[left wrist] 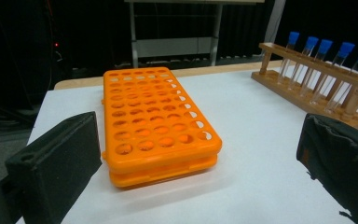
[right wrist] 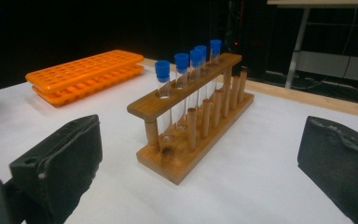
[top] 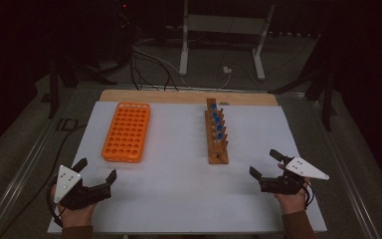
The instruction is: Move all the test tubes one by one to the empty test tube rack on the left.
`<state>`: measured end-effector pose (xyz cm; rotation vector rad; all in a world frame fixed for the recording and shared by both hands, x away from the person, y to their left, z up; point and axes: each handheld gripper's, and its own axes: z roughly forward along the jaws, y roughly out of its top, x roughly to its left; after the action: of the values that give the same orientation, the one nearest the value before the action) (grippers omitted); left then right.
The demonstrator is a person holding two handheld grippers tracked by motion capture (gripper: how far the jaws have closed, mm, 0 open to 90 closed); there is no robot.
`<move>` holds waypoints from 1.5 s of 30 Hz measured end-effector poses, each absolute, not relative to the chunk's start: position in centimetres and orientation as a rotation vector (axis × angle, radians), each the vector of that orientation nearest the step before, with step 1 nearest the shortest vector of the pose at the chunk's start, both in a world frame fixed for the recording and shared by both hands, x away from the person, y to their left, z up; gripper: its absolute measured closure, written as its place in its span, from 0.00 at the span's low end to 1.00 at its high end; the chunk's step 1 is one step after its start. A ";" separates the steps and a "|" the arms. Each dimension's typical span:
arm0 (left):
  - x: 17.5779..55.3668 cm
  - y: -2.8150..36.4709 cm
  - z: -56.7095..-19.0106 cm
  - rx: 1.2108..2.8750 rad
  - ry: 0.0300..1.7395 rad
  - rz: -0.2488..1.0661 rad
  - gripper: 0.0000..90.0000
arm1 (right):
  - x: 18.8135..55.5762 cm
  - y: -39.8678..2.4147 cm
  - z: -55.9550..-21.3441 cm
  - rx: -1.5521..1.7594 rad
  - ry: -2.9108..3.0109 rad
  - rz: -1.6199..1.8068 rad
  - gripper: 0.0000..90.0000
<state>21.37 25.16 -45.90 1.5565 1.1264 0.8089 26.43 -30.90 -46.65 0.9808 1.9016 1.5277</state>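
An orange tube rack [top: 126,132] with many empty holes lies on the left half of the white table. To its right a wooden rack [top: 217,134] holds several clear test tubes with blue caps [top: 218,124]. My left gripper [top: 98,168] rests open near the front left corner, facing the orange rack [left wrist: 154,126] with nothing between its jaws. My right gripper [top: 263,163] is open at the front right, facing the wooden rack [right wrist: 196,116] and its tubes [right wrist: 182,60], a short way off. The orange rack [right wrist: 86,72] lies beyond it.
The white table top [top: 179,194] has a wooden strip [top: 189,97] along its far edge. Beyond it, a white stand [top: 224,30] and cables [top: 149,64] sit on the dark floor. Metal rails [top: 25,164] run along the table's sides.
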 end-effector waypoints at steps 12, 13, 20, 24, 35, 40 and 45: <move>21.3 24.9 -45.9 1.565 1.131 0.825 0.00 | 26.4 -30.8 -46.7 0.963 1.887 1.528 0.00; 21.4 24.9 -45.9 1.563 1.134 0.828 0.00 | 26.4 -30.7 -46.6 0.963 1.886 1.532 0.00; 21.6 24.9 -46.1 1.563 1.147 0.821 0.00 | 26.4 -30.6 -45.9 0.962 1.885 1.549 0.00; 21.8 24.7 -46.3 1.576 1.147 0.815 0.00 | 26.7 -30.2 -45.5 0.960 1.904 1.544 0.00; 21.7 24.6 -46.3 1.571 1.149 0.818 0.00 | 28.4 -28.3 -43.9 0.928 1.981 1.530 0.00; 21.7 24.6 -46.3 1.569 1.148 0.815 0.00 | 29.4 -27.4 -43.2 0.913 2.004 1.515 0.03; 21.7 24.6 -46.4 1.568 1.148 0.812 0.00 | 30.8 -26.5 -42.8 0.925 2.013 1.519 0.05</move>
<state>21.71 24.61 -46.36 1.5675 1.1475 0.8115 30.75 -26.53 -42.77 0.9250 2.0131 1.5187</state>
